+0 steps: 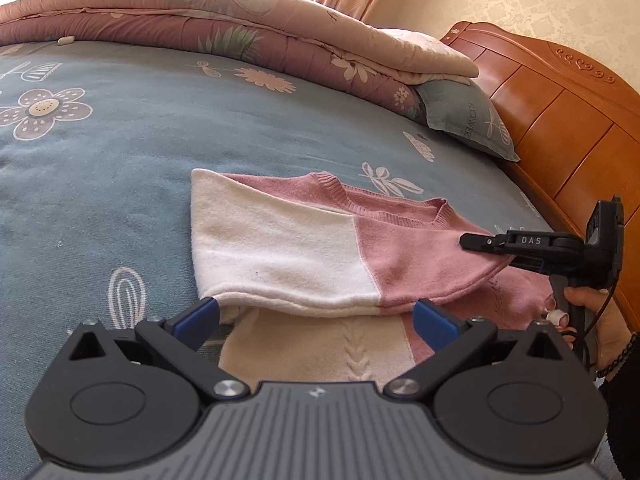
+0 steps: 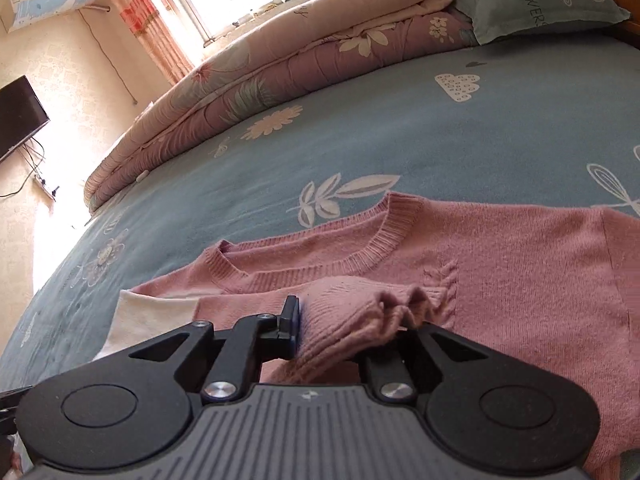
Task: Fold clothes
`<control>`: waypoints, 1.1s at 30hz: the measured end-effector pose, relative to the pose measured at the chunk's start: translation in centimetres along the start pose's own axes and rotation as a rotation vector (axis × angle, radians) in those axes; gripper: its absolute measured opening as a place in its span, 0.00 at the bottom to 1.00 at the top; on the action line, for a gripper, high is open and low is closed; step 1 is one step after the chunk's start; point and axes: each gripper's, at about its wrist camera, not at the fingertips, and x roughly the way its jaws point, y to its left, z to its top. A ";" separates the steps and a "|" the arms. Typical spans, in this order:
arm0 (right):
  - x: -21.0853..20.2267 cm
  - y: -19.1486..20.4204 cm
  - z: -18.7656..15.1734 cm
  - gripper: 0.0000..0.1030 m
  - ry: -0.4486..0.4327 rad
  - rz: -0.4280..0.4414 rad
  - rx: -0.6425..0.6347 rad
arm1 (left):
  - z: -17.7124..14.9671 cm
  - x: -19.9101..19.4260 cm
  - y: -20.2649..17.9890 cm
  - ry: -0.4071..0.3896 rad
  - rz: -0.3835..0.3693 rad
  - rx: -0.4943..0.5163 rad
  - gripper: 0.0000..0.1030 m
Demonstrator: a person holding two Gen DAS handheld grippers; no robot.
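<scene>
A pink and cream knitted sweater (image 1: 280, 248) lies on the blue flowered bed sheet (image 1: 160, 140), one part folded over the rest. My left gripper (image 1: 320, 314) stands open at the near edge of the fold, its blue pads (image 1: 210, 312) wide apart and pressing on nothing. Coming in from the right, my right gripper (image 1: 470, 240) meets the pink half of the fold, which is lifted there. In the right wrist view, a bunch of pink knit (image 2: 360, 312) sits between the fingers of that gripper (image 2: 356, 320), which is shut on it. The cloth hides its right fingertip.
A rolled pink quilt (image 1: 240, 28) runs along the far side of the bed, with a blue pillow (image 1: 460, 116) against the wooden headboard (image 1: 560, 100). A person's hand (image 1: 592, 312) holds the right gripper's handle. A dark screen (image 2: 16, 116) hangs on the wall.
</scene>
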 end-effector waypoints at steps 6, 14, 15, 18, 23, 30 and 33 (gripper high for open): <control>-2.9 -2.4 -1.4 0.46 -0.061 -0.073 0.170 | 0.4 -0.6 0.3 -0.011 0.013 -0.013 0.99; -5.8 1.7 0.7 0.95 -0.162 0.005 0.057 | 0.6 -1.3 1.0 -0.010 0.066 -0.019 0.99; -5.1 2.2 0.7 0.95 -0.139 0.040 0.046 | 0.6 -1.3 1.2 -0.010 0.067 -0.024 0.99; -2.0 2.3 0.1 0.95 -0.049 0.024 0.036 | 0.7 -1.4 1.4 -0.010 0.072 -0.032 0.99; -0.8 1.2 0.0 0.92 -0.046 -0.083 0.043 | 0.7 -1.6 1.6 -0.014 0.065 -0.037 0.99; 0.4 3.8 -0.4 1.00 0.054 -0.141 -0.052 | 1.0 -2.1 2.0 -0.005 0.072 -0.039 0.99; 0.7 7.0 -1.4 1.00 0.064 -0.163 -0.194 | 1.4 -2.7 2.6 -0.013 0.070 -0.043 0.99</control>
